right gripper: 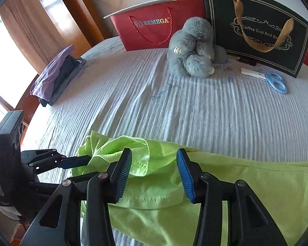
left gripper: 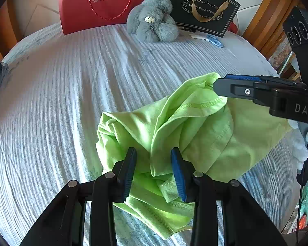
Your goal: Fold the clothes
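A lime green garment point(left gripper: 195, 131) lies crumpled on the white ribbed table cover point(left gripper: 71, 92). My left gripper point(left gripper: 154, 172) is open just above the garment's near folds, with cloth showing between its fingers. My right gripper point(right gripper: 154, 174) is open over the garment point(right gripper: 246, 194), straddling a stitched hem. In the left wrist view the right gripper point(left gripper: 217, 87) comes in from the right, its tip at the garment's far edge. In the right wrist view the left gripper point(right gripper: 82, 162) reaches in from the left, its tip hidden behind a green fold.
At the back stand a red BEMEGA bag point(left gripper: 104, 4), a grey plush toy point(left gripper: 152, 20) and a dark gift bag point(left gripper: 203, 8). Blue scissors point(right gripper: 275, 81) lie by the dark bag. A stack of folded clothes point(right gripper: 55, 75) sits at the left edge.
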Tool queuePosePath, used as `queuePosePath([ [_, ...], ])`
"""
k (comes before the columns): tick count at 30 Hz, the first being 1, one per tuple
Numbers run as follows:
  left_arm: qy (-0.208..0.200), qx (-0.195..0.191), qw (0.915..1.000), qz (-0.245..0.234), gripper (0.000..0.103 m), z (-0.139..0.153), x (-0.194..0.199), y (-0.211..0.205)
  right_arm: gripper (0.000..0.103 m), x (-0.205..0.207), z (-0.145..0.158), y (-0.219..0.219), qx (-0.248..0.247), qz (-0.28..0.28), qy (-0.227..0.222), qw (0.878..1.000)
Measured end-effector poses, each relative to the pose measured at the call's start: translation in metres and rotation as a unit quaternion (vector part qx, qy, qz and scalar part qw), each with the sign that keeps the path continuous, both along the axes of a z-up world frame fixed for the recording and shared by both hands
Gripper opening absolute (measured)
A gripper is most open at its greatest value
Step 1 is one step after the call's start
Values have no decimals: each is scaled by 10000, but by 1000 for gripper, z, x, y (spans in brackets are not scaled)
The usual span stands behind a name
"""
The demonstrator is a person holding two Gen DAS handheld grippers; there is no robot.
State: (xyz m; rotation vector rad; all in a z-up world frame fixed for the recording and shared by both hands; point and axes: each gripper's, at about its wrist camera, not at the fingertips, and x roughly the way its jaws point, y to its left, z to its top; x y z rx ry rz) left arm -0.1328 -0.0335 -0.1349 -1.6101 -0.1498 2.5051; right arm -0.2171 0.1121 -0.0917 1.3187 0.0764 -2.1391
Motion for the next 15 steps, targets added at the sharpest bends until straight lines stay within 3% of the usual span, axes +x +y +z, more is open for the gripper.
queuePosePath([
  [1, -8, -18, 10000, 4, 34, -1, 0, 0, 30, -1, -5, -5, 146, 48, 40, 9999],
  [3, -39, -94, 9999, 41, 20, -4, 0, 0, 6, 0, -14, -11, 585, 44, 204, 9981],
  [4, -54, -132, 9999, 59, 13, -5, 0, 0, 5, 2, -13, -5, 583, -67, 274, 9979],
  [9, -3, -99, 9999, 129, 12, -5, 3, 1, 5, 21, -4, 34, 483, -680, 371, 9958],
  [15, -48, -88, 9997, 233, 16, -6, 4, 2, 6, 40, -43, 46, 579, -676, -358, 9954],
])
